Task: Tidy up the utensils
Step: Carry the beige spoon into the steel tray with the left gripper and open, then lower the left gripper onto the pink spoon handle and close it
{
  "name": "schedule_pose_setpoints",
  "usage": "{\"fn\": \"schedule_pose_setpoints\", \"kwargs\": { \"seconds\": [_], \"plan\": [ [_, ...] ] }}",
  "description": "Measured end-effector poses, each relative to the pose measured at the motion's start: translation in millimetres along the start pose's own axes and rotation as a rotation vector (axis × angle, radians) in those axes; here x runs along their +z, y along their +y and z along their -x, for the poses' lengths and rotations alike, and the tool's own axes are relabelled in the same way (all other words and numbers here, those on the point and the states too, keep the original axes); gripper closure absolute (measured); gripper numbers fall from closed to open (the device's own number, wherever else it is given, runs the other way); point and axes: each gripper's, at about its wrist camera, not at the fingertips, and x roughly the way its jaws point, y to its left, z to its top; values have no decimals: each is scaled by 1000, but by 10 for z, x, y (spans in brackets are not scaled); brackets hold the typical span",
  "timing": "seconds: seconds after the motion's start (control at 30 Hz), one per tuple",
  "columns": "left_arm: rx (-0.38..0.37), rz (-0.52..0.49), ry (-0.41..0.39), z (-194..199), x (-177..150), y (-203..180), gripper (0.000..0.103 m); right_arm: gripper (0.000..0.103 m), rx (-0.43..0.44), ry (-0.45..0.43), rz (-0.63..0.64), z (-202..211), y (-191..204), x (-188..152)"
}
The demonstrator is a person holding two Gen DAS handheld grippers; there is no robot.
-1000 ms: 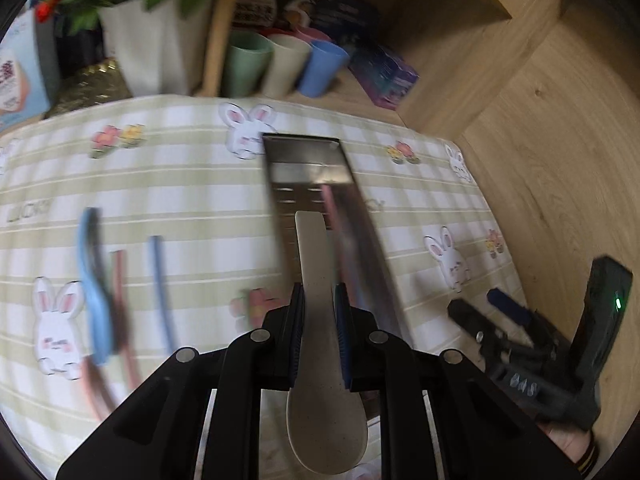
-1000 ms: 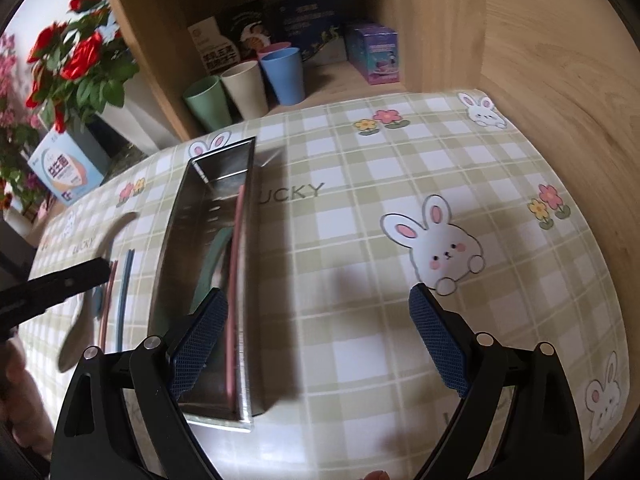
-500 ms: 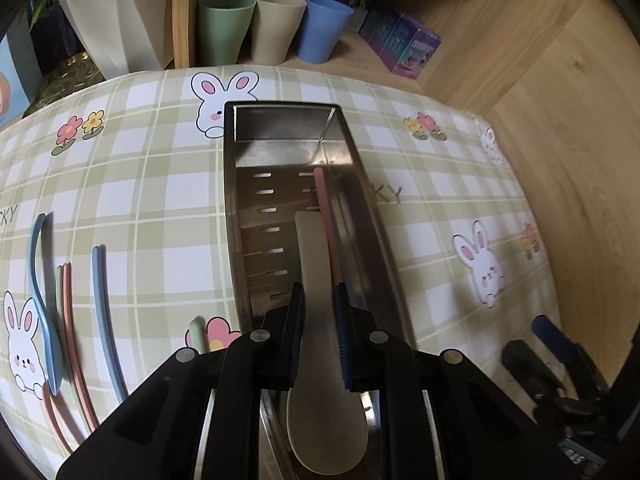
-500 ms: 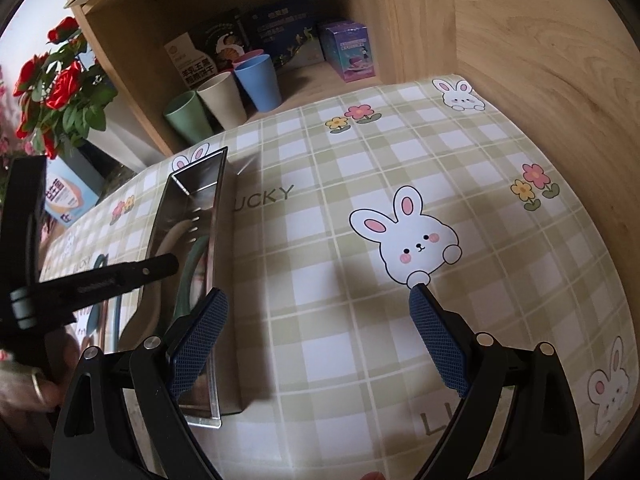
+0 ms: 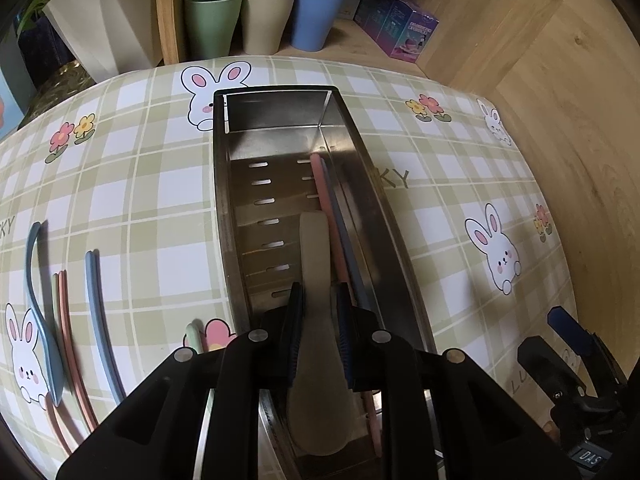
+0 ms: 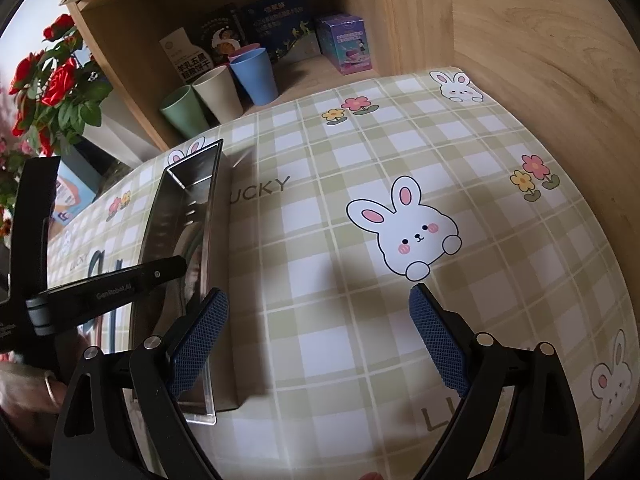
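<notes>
My left gripper (image 5: 319, 292) has a beige spoon (image 5: 316, 248) between its blue pads, handle pointing away, low over the steel tray (image 5: 276, 108). Its jaws are opening slightly, and the pads still hug the spoon. A pink and a blue chopstick (image 5: 326, 200) lie inside the tray along its right wall. On the cloth left of the tray lie a blue spoon (image 5: 36, 280), pink and green chopsticks (image 5: 64, 320) and a blue chopstick (image 5: 98, 312). My right gripper (image 6: 318, 320) is open and holds nothing, above the cloth right of the tray (image 6: 208, 240).
Three cups (image 5: 264, 16) and boxes (image 5: 404, 28) stand on a shelf behind the table. A white plant pot (image 5: 100, 28) sits at the back left, red flowers (image 6: 52, 80) beside it. A wooden wall (image 5: 560, 120) borders the table's right side.
My left gripper carried the beige spoon right from above the loose utensils to over the tray and sank toward it. It now shows in the right wrist view. My right gripper barely moved.
</notes>
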Motion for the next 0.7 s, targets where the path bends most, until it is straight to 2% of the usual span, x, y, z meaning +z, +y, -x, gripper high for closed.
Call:
{"fn": "schedule_pose_setpoints", "kwargs": {
  "seconds": [0.2, 0.3, 0.37, 0.4, 0.47, 0.63, 0.7],
  "plan": [
    [-34, -10, -39, 228, -25, 36, 67, 14, -17, 4, 4, 56, 60, -35],
    [-52, -32, -68, 381, -45, 62, 50, 14, -16, -1, 5, 100, 124, -46],
    [-53, -47, -99, 512, -69, 108, 34, 14, -19, -7, 8, 137, 182, -62],
    [-52, -55, -113, 578, -84, 141, 31, 14, -17, -11, 11, 154, 221, -73],
    [-51, -67, -132, 691, -115, 217, 16, 14, -10, -15, 12, 176, 274, -89],
    [-36, -89, -173, 960, -240, 481, 8, 14, -14, -29, 24, 230, 461, -156],
    [-17, -122, -194, 1085, -331, 597, 7, 14, 12, -55, 45, 280, 584, -216]
  ]
}}
